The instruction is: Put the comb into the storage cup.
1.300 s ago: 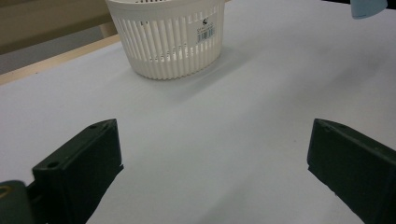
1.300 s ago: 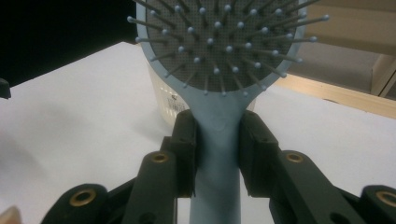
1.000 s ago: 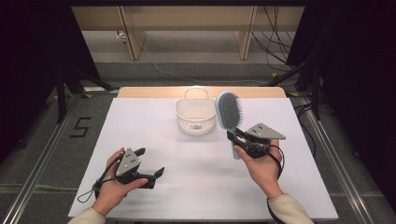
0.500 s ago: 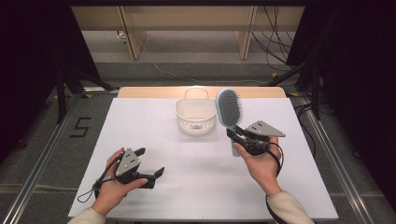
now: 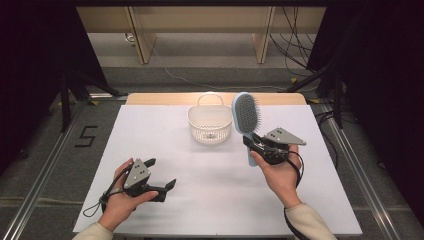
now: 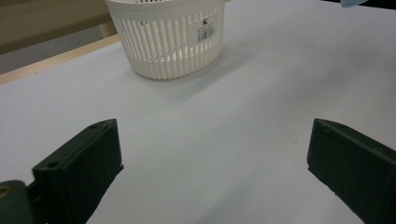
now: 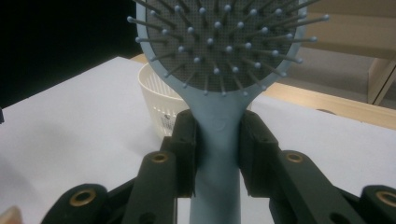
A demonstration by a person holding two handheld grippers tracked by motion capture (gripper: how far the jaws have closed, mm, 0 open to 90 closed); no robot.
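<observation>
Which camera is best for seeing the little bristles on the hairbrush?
The right gripper view: the hairbrush is close up there, each bristle tipped with a tiny ball, its handle clamped by the right gripper. The high view shows the whole brush, small. The left gripper view catches just a blue corner.

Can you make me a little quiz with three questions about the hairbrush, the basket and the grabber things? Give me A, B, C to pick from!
1. Where is the white basket?
A. at the table's far middle
B. on the floor
C. in a hand

2. What colour is the hairbrush handle?
A. red
B. light blue
C. yellow

3. What is the left gripper doing?
A. squeezing the basket
B. holding the brush
C. open, holding nothing

Answers:
1 A, because the basket stands on the white table near its far edge.
2 B, because the right gripper view shows a pale blue handle.
3 C, because its jaws stand wide apart over bare table, while the right gripper is the one clamped on the brush handle.
</observation>
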